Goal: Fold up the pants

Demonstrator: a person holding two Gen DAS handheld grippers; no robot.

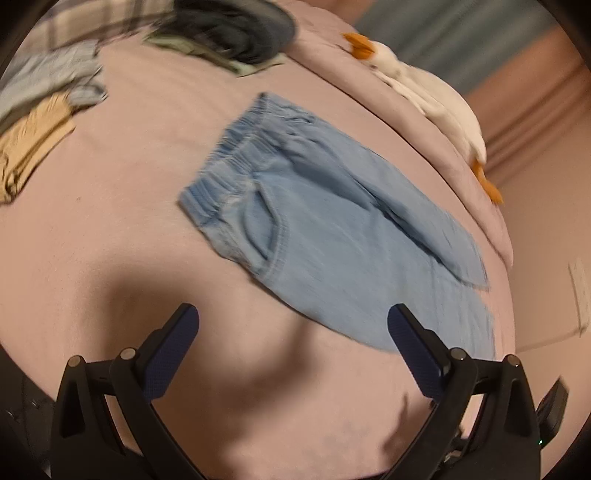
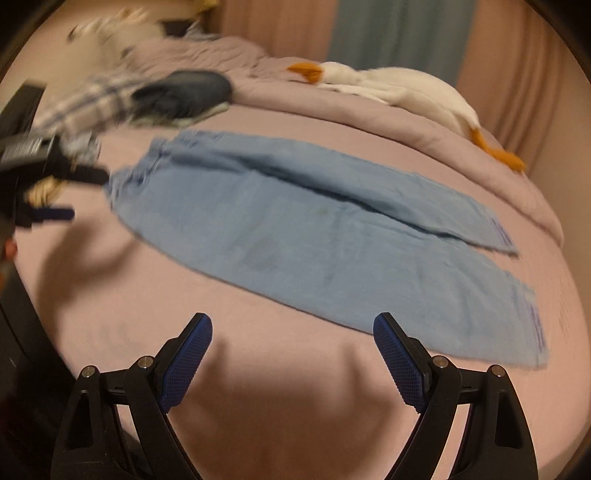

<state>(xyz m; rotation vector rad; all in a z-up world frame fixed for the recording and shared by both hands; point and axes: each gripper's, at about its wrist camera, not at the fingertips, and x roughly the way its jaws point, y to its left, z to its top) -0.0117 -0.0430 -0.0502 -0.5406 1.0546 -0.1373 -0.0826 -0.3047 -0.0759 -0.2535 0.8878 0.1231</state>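
Observation:
Light blue pants (image 1: 325, 236) lie flat on the pink bed sheet (image 1: 110, 236), folded lengthwise with one leg over the other, waistband toward the upper left. In the right wrist view the pants (image 2: 295, 229) stretch from the waistband at left to the two leg cuffs at right. My left gripper (image 1: 293, 319) is open and empty, held above the sheet just short of the pants' near edge. My right gripper (image 2: 293, 326) is open and empty, above the sheet near the long edge of the near leg. The left gripper (image 2: 55, 192) shows at the left edge of the right wrist view.
A white plush goose (image 1: 432, 88) with orange beak and feet lies on the folded duvet (image 2: 369, 110) at the far side. Other clothes are piled at the back left: a dark garment (image 1: 236, 33), a grey one (image 1: 48, 81), a tan one (image 1: 33, 144). Curtains (image 2: 399, 33) hang behind the bed.

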